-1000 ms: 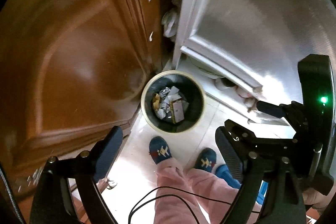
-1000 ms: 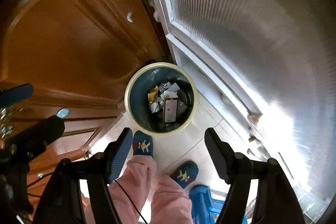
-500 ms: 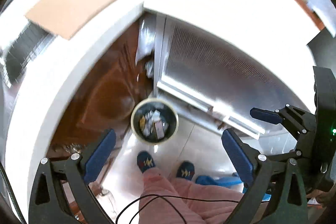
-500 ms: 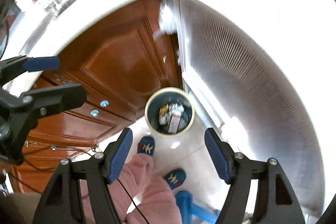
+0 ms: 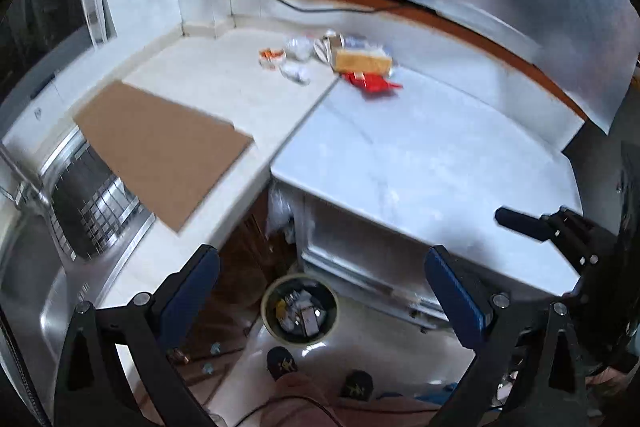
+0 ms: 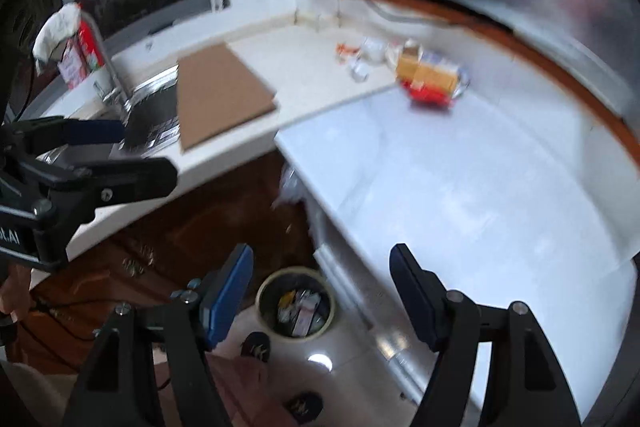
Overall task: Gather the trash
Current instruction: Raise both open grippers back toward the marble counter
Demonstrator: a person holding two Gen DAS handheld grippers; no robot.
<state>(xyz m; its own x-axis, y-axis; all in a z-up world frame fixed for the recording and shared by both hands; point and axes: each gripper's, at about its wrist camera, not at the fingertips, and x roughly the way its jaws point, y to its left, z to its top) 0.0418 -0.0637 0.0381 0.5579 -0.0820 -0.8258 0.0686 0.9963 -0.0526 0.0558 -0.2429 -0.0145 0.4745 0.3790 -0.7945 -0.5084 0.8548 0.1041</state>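
Left gripper [image 5: 320,291] jaws wide, just been opening, empty; right gripper [image 6: 322,293] wide, empty. Litter pile [image 5: 344,59] labels blurred, unreadable.

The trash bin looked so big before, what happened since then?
Both grippers rose away from the trash bin, so the counter and its litter pile came into view. The left gripper has just been opening, nothing between its fingers. The right gripper stayed open and empty; the bin stayed put.

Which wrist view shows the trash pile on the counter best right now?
The left wrist view: the trash pile sits near frame centre, with yellow box and red wrapper distinguishable. The right wrist view shows the same pile blurrier and more bunched together.
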